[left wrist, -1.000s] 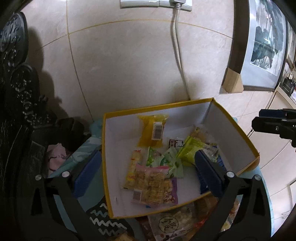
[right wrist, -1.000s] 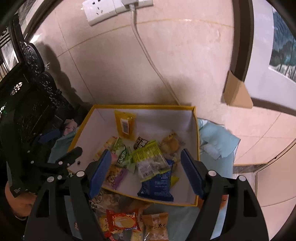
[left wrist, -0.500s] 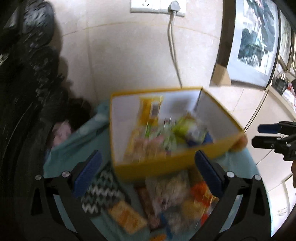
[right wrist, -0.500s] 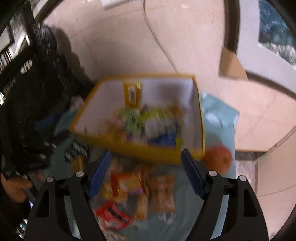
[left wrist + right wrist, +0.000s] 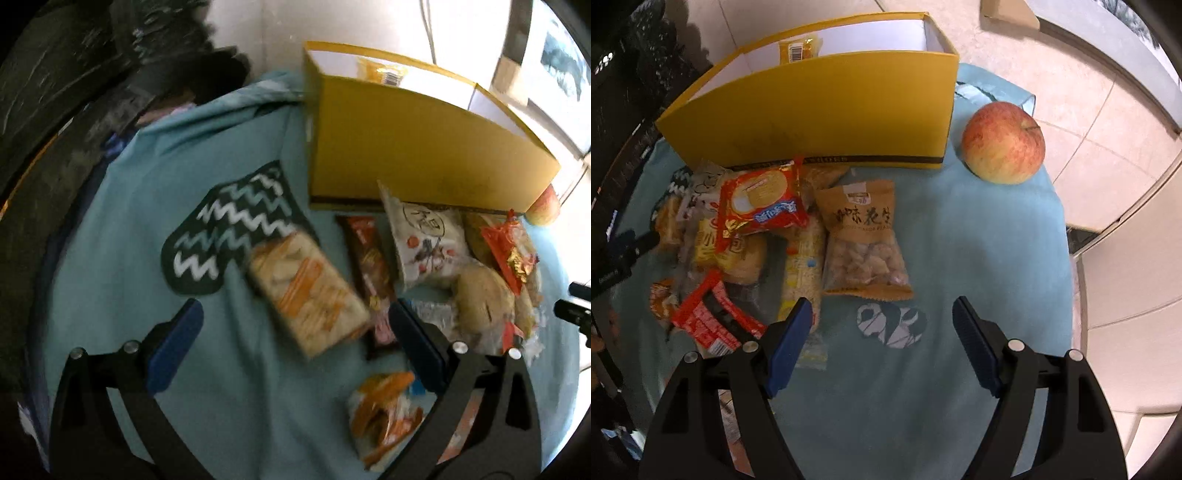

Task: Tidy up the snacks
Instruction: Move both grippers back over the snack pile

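Yellow box point(image 5: 820, 110): stood at the far side of the teal cloth point(image 5: 979, 258), one yellow packet point(image 5: 798, 50) visible inside. Stiff card, judged light; not a thing to grip.

Apple point(image 5: 1003, 142): right of the box, on the cloth. Firm, smooth, likely to roll.

Peanut bag point(image 5: 864, 240): near the box's front wall, just ahead of the right gripper point(image 5: 882, 328). Soft film, judged light and slippery, contents lumpy; best taken across the flat sealed lower edge.

Orange biscuit pack point(image 5: 306, 291): lay between the pads of the left gripper point(image 5: 295, 336) (blurred). Crushable; hold across its narrow width, gently.

Red wafer packet point(image 5: 761, 203): atop the left-hand pile, crinkly, thin.

Both grippers: jaws spread wide, holding nothing.

Change from a second earlier: both cameras had looked down into the box; they now faced its outer wall and the loose snacks, lower and nearer.
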